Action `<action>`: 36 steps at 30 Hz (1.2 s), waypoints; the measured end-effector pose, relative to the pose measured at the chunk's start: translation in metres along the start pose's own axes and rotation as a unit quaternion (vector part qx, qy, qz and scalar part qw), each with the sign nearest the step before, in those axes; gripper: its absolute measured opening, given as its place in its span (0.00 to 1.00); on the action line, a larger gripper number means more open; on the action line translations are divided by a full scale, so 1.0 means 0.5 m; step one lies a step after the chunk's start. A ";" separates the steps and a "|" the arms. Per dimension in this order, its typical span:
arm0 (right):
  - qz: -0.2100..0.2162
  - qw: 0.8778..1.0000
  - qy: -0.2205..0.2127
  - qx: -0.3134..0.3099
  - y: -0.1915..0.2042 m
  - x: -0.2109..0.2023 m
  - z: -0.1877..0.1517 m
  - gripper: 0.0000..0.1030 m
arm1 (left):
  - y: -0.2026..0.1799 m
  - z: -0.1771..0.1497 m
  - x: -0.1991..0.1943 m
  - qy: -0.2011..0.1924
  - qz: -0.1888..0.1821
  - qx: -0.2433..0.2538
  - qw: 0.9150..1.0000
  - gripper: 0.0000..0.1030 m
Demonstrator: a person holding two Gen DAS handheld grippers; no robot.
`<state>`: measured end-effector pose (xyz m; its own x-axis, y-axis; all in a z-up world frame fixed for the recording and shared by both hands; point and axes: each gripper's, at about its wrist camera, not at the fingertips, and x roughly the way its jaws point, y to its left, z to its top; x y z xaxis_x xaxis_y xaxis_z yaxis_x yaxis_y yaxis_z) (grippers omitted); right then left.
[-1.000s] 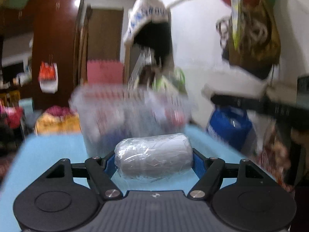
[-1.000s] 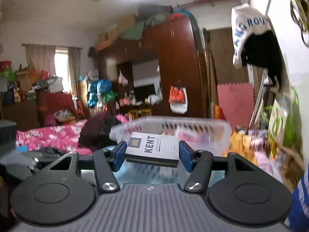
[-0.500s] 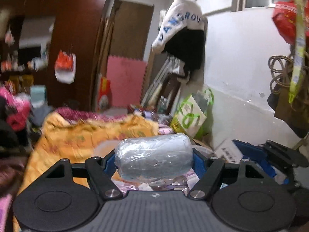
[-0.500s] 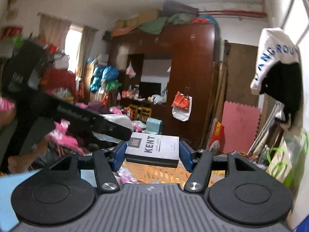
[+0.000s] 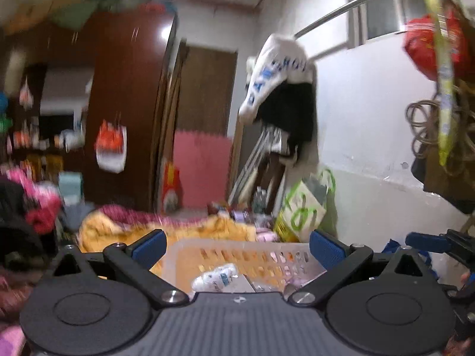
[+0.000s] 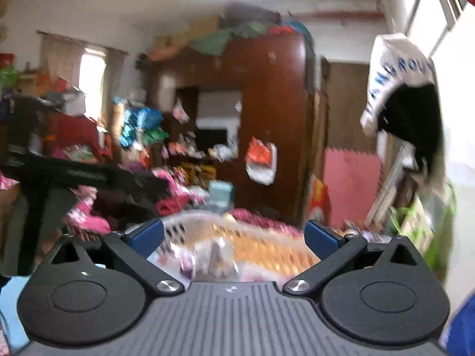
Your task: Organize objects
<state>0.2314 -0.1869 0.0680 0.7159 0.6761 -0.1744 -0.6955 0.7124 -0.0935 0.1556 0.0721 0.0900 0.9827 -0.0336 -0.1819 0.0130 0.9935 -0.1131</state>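
In the left wrist view, the left gripper [image 5: 237, 244] has its blue-padded fingers [image 5: 148, 244] spread wide apart with nothing between them. Directly below and ahead of the gap sits a translucent plastic basket [image 5: 246, 250] with slotted walls, and inside it lies a wrapped white bundle [image 5: 215, 276] near the gripper body, beside other blurred contents that cannot be made out. Behind the basket an orange-yellow blanket [image 5: 118, 228] is heaped up, and farther back stand a dark brown wardrobe [image 5: 124, 103], a pink foam mat [image 5: 202, 166] leaning against the door area, and a white garment with blue lettering [image 5: 276, 74] draped over black clothing on a rail along the white wall. At the right edge, part of the right gripper [image 5: 436, 243] shows, too little to read its fingers there. In the right wrist view, the right gripper [image 6: 234, 235] also has its blue fingers [image 6: 322, 235] standing wide apart and empty. The same basket [image 6: 190, 225] lies under and ahead of the gap, heavily blurred, with pale wrapped items in it that cannot be told apart. The orange blanket [image 6: 267, 249] shows through and beyond it. The wardrobe [image 6: 276, 112], the pink mat [image 6: 350, 184] and the hanging garment [image 6: 392, 74] fill the background, and the black arm of the left gripper [image 6: 89, 175] crosses the left side.
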 end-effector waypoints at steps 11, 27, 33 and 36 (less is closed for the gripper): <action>-0.041 0.998 0.049 -0.014 0.001 -0.025 -0.026 1.00 | -0.087 -0.038 -0.049 0.076 0.030 0.077 0.994 1.00; -0.042 0.994 0.092 0.046 -0.031 -0.013 -0.065 1.00 | -0.065 -0.063 -0.045 0.109 0.050 0.067 0.990 1.00; -0.062 0.993 0.087 0.051 -0.035 -0.022 -0.066 1.00 | -0.068 -0.071 -0.037 0.120 0.044 0.074 0.989 1.00; -0.062 0.993 0.083 0.052 -0.037 -0.027 -0.068 1.00 | -0.075 -0.076 -0.034 0.125 0.042 0.080 0.988 1.00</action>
<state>0.2326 -0.2158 0.0387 0.7703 0.5474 -0.3272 -0.5858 0.8101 -0.0239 0.1313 0.0313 0.0604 0.9058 0.0433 -0.4215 -0.0173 0.9977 0.0653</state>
